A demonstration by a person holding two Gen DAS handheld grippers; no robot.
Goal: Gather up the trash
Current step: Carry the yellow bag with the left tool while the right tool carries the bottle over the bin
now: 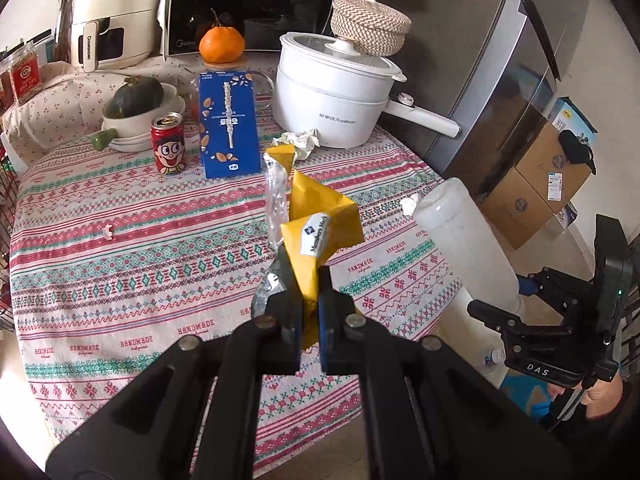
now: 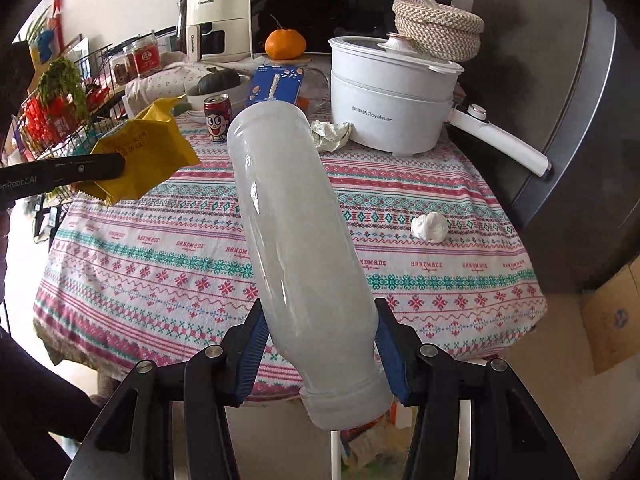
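My left gripper (image 1: pixel 309 300) is shut on a yellow snack wrapper (image 1: pixel 320 224) with a silver inside, held above the patterned tablecloth (image 1: pixel 120 232); it also shows in the right wrist view (image 2: pixel 140 160). My right gripper (image 2: pixel 320 344) is shut on a cloudy white plastic bottle (image 2: pixel 292 232), held tilted, cap end down, over the table's front edge; it also shows in the left wrist view (image 1: pixel 464 240). A crumpled tissue (image 2: pixel 330 134) lies by the white pot. A small white paper wad (image 2: pixel 430 226) lies at the table's right. A red drink can (image 1: pixel 169 144) stands at the back left.
A white electric pot (image 2: pixel 392 96) with a woven lid on it, a blue carton (image 1: pixel 228 128), a bowl with a green squash (image 1: pixel 138 100), an orange (image 1: pixel 221 42) and a microwave stand at the back. A fridge (image 1: pixel 512 80) and cardboard boxes (image 1: pixel 536 184) are to the right.
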